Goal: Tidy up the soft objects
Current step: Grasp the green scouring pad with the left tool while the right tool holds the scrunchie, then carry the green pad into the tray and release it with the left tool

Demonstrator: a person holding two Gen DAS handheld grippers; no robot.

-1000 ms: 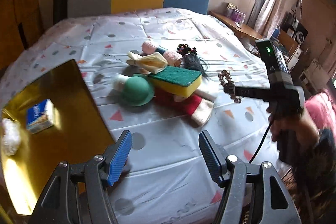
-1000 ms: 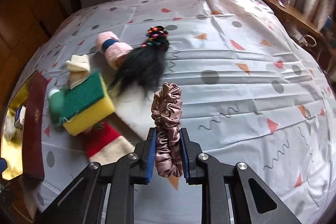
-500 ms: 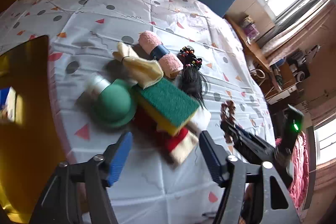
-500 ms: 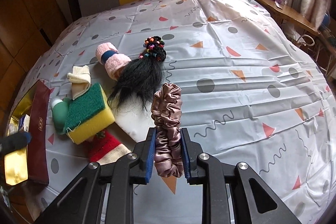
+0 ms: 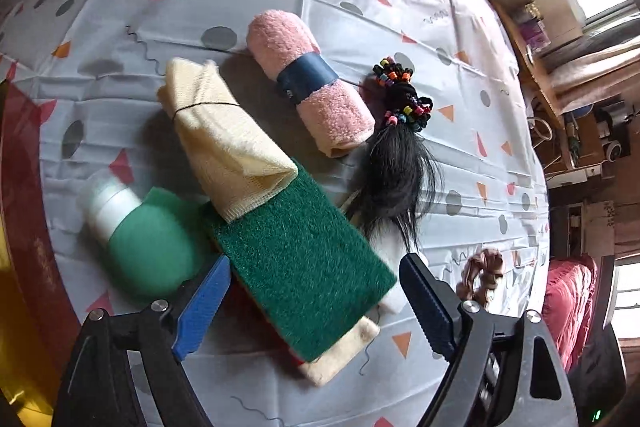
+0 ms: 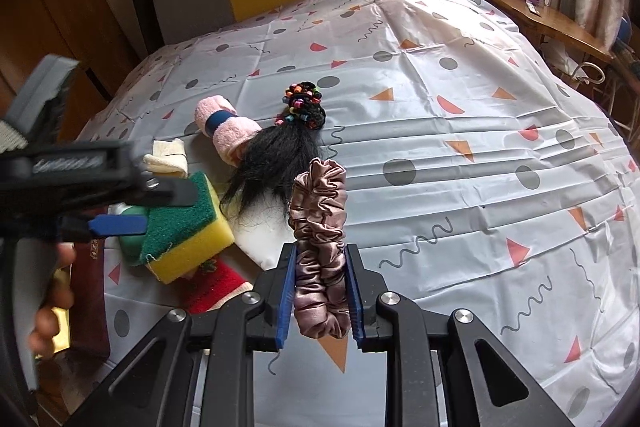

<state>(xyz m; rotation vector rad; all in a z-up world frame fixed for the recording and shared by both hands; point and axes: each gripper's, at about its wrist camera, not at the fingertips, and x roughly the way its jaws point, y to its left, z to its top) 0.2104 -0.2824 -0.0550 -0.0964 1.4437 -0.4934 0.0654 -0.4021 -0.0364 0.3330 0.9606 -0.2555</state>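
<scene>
- Left wrist view: the left gripper (image 5: 314, 301) hovers with fingers spread wide, straddling the green sponge (image 5: 300, 259), gripping nothing. The sponge lies in the pile, overlapped by a cream cloth (image 5: 224, 139).
- Right wrist view: the right gripper (image 6: 320, 291) has its fingers clamped on the pink scrunchie (image 6: 320, 239), raised above the tabletop (image 6: 480, 187), bare to its right.

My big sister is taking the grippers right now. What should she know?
Right gripper: shut on the pink scrunchie, held above the tablecloth.
Left gripper: open, empty, its fingers on either side of the green and yellow sponge.
On the bed in a pile: sponge, green bottle, cream cloth, pink rolled towel, black hairpiece with beads, red and cream sock.
Done: scrunchie picked up.
Left: put the scrunchie away, probably grab the sponge, then sort the rest.
</scene>
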